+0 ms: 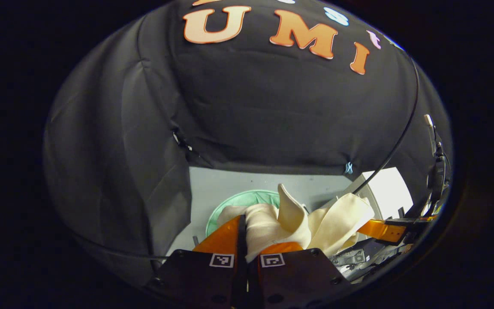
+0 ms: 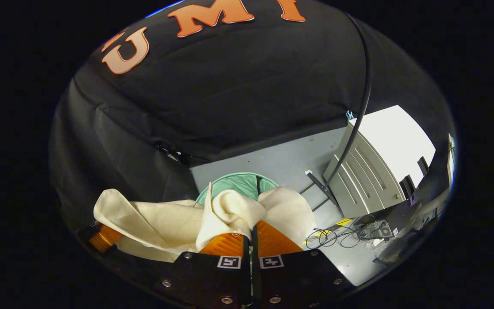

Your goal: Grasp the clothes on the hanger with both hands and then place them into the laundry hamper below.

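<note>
The floor (image 2: 281, 163) is grey, with a pale cabinet (image 2: 375, 167) off to one side and loose cables (image 2: 341, 236) near it. On the floor below sits the green hamper (image 1: 247, 199); what shows of its inside past the cloth looks empty, though most of it is hidden. The cream cloth (image 2: 161, 219) hangs bunched above the hamper's rim, stretched between both tools. The left gripper (image 1: 251, 244) is clamped on one bunch of it, fingers pressed together on the fabric. The right gripper (image 2: 251, 236) is likewise closed on a fold. To do this step well, I judge both should descend together, centred over the hamper, letting trailing cloth clear the rim before release.
</note>
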Action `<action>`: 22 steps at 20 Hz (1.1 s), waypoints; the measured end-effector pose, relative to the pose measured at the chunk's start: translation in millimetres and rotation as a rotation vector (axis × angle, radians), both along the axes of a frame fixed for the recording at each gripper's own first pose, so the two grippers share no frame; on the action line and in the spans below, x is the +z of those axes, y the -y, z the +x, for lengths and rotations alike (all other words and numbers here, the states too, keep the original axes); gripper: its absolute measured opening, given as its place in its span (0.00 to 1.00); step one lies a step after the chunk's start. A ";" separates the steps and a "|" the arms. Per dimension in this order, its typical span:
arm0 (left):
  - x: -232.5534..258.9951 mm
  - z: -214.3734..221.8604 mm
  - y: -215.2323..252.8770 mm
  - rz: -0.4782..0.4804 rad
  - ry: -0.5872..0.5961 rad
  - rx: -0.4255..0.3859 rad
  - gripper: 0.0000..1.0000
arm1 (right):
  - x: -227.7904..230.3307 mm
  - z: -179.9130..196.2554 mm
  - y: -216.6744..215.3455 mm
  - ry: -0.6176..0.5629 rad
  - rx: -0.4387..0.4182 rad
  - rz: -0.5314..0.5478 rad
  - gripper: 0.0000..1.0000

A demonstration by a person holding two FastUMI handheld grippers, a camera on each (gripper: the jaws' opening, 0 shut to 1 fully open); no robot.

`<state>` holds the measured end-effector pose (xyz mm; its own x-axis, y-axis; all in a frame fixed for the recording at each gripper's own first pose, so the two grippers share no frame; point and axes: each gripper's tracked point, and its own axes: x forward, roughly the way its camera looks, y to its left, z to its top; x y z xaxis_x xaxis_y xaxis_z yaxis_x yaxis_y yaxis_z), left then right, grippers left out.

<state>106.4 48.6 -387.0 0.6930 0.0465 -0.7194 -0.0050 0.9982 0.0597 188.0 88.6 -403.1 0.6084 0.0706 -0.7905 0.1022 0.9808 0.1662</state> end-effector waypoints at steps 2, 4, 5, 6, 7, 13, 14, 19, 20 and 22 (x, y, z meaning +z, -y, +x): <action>-25.3 0.1 -2.7 -0.005 -0.046 0.004 0.09 | -13.9 -1.2 -4.2 -0.030 0.033 -0.033 0.02; -41.1 -0.9 -8.7 -0.003 -0.085 0.003 0.09 | -24.3 -1.8 -5.3 -0.050 0.071 -0.082 0.02; -46.3 -0.7 -10.2 0.000 -0.100 0.000 0.09 | -27.5 -0.7 -7.2 -0.053 0.087 -0.098 0.02; -50.4 -1.9 -11.4 0.002 -0.114 -0.002 0.09 | -33.4 2.1 -9.3 -0.058 0.100 -0.109 0.02; -57.5 -1.6 -11.3 0.003 -0.127 -0.002 0.09 | -37.3 4.4 -12.3 -0.061 0.113 -0.115 0.02; -91.5 -20.6 -21.5 0.004 -0.228 0.060 0.09 | -59.5 9.6 -20.9 -0.081 0.180 -0.177 0.04; -95.4 -22.2 -22.1 0.007 -0.242 0.069 0.09 | -62.0 10.0 -23.3 -0.082 0.190 -0.184 0.04; -101.8 -25.3 -25.2 0.037 -0.267 0.079 0.10 | -67.6 15.1 -23.7 -0.077 0.196 -0.184 0.14; -102.3 -24.9 -24.9 0.041 -0.271 0.077 0.11 | -65.7 16.9 -21.5 -0.068 0.191 -0.185 0.14; -101.3 -24.3 -25.1 0.046 -0.277 0.072 0.12 | -60.8 21.3 -18.5 -0.053 0.192 -0.191 0.14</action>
<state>82.1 73.7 -488.3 0.4639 0.1258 -0.8769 -0.0533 0.9920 0.1142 209.3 107.0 -463.9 0.5557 0.0273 -0.8309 -0.0851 0.9961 -0.0241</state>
